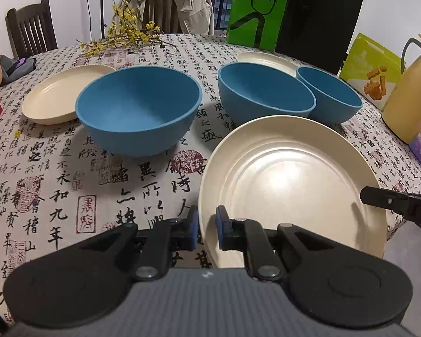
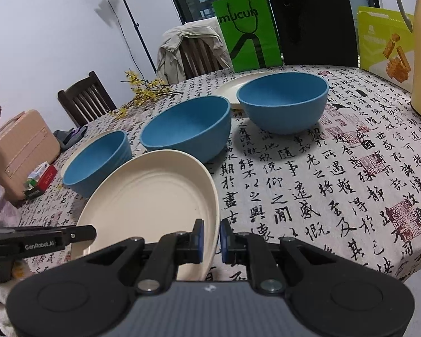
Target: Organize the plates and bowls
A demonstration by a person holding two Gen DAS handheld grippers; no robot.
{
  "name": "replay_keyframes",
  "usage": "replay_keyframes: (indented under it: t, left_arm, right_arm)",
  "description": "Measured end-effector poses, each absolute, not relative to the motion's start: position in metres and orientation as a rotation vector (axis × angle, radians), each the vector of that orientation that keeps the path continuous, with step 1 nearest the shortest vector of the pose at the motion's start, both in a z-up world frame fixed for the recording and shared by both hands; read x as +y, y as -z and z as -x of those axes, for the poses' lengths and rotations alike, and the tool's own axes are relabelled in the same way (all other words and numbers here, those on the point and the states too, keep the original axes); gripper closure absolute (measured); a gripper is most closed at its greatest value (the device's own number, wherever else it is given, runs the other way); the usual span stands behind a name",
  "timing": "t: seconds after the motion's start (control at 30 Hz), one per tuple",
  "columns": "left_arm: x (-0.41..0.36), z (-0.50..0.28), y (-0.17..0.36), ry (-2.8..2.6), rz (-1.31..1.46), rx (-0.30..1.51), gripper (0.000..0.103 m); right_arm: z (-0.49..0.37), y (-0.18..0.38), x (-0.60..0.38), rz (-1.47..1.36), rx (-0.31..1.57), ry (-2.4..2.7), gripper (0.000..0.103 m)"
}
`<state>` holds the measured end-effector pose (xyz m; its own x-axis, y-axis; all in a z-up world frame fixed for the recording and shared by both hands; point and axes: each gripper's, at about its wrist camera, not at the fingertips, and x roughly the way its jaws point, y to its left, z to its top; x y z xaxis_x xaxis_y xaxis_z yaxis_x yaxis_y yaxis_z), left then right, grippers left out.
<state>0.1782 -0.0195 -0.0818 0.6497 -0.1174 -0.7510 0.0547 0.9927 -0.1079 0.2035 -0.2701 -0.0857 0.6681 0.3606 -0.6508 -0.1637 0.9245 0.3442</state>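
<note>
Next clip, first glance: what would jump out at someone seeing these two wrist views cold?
The big cream plate at the near table edge, pinched by its rim from both sides: the left claw and the right claw are each shut on it. Behind it sit three blue bowls in a loose row on a calligraphy-print tablecloth. A bright green bag stands at the far edge.

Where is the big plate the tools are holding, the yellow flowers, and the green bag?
Big cream plate (image 1: 289, 179), left wrist view, on its shiny middle.
Yellow flowers (image 1: 126, 32), left wrist view, on the branches lying on the table.
Green bag (image 2: 245, 32), right wrist view, on its printed front.
</note>
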Motion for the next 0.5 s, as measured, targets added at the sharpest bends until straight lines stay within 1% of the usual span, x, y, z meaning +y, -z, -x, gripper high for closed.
replay_keyframes:
  t: [0.5]
  left_arm:
    - [-0.027,-0.191,0.096,0.087,0.079,0.894,0.090]
  right_arm:
    - [-0.221,0.105,-0.275,-0.295,0.839,-0.267,0.091]
